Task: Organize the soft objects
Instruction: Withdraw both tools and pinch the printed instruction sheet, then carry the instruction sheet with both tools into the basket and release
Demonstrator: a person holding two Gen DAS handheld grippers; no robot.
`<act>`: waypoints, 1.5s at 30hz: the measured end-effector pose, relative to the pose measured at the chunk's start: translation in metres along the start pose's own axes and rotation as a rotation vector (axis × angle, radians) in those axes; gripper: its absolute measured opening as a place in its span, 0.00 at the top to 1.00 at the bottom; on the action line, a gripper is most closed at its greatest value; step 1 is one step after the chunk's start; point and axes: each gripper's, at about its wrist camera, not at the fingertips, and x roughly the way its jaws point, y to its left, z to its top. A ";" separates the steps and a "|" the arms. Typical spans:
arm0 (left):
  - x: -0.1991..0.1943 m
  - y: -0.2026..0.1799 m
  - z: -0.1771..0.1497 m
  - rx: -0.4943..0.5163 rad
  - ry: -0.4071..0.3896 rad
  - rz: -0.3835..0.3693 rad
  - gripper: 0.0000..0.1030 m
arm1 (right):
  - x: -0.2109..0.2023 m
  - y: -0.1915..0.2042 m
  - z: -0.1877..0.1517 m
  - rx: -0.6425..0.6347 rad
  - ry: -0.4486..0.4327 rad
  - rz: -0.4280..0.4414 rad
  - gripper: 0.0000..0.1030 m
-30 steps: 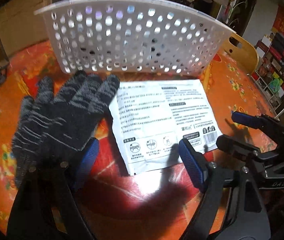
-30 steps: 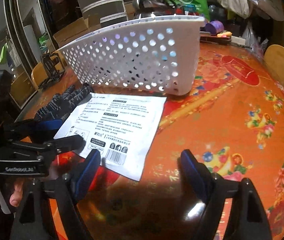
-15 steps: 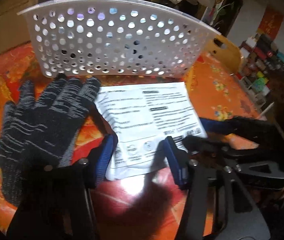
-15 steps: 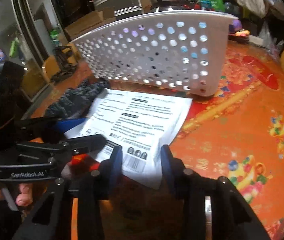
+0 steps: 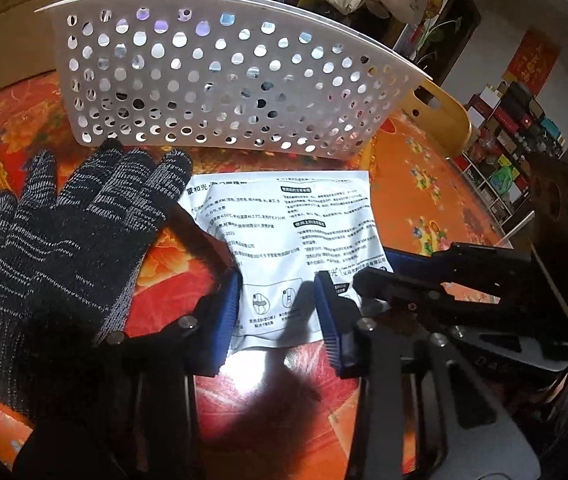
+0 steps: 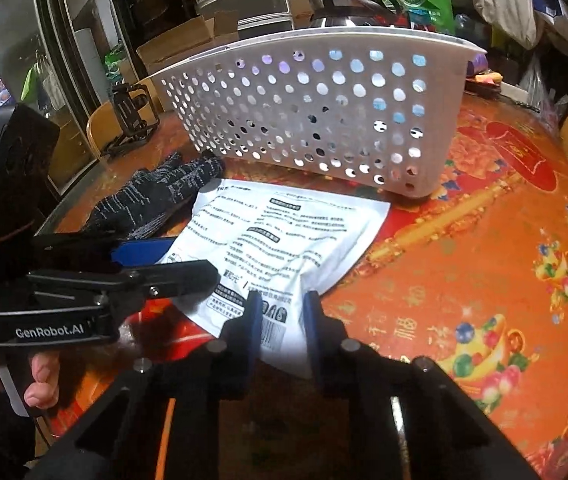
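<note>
While the white pouch (image 6: pixel 284 240) lies flat on the desk (image 6: pixel 483 260) just in front of the basket (image 6: pixel 323 112), with the glove (image 5: pixel 64 248) beside it and overlapping its far left corner, you have both tools at its near edge, so settle which one takes the grip before you lift. Your right tool (image 6: pixel 282 328) has its pads narrowed on the near corner, and that corner looks puckered up between them; whether they truly pinch it I cannot tell. Your left tool (image 5: pixel 278 316) is spread, its pads straddling the pouch's near edge, nothing between them held. Judging by this, close the right fully on a good depth of film, not just the seam, since a slick flat pouch is likely to slip from a shallow bite. Raise it high enough to clear the basket's tall wall, then lower it inside. Keep the left low and level, pointing at the basket, and draw it clear of the right, whose body crosses close at its right side.
</note>
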 end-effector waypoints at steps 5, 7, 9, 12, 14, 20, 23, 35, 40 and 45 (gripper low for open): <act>-0.001 0.003 -0.002 -0.022 -0.009 -0.003 0.78 | -0.005 0.002 -0.003 -0.002 -0.019 -0.004 0.88; -0.004 0.004 -0.004 -0.020 -0.014 0.000 0.80 | -0.007 0.004 -0.004 -0.015 -0.022 -0.017 0.89; -0.007 0.000 -0.005 -0.014 -0.024 0.011 0.83 | -0.009 0.002 -0.005 -0.013 -0.027 -0.022 0.90; -0.011 -0.001 -0.008 -0.008 -0.034 0.016 0.87 | -0.017 0.000 -0.008 -0.014 -0.052 -0.036 0.91; -0.016 -0.004 -0.008 -0.004 -0.052 0.011 0.87 | -0.024 -0.001 -0.009 -0.013 -0.066 -0.041 0.91; -0.035 -0.024 -0.005 0.038 -0.106 0.006 0.87 | -0.053 0.002 -0.006 -0.022 -0.124 -0.054 0.91; -0.053 -0.031 0.000 0.044 -0.136 -0.006 0.87 | -0.071 0.009 0.001 -0.041 -0.162 -0.057 0.91; -0.133 -0.052 0.046 0.089 -0.282 0.002 0.87 | -0.127 0.032 0.059 -0.100 -0.287 -0.048 0.91; -0.164 -0.063 0.082 0.119 -0.330 0.031 0.87 | -0.143 0.029 0.104 -0.118 -0.328 -0.052 0.92; -0.179 -0.069 0.136 0.120 -0.355 0.034 0.87 | -0.147 0.015 0.146 -0.119 -0.356 -0.061 0.92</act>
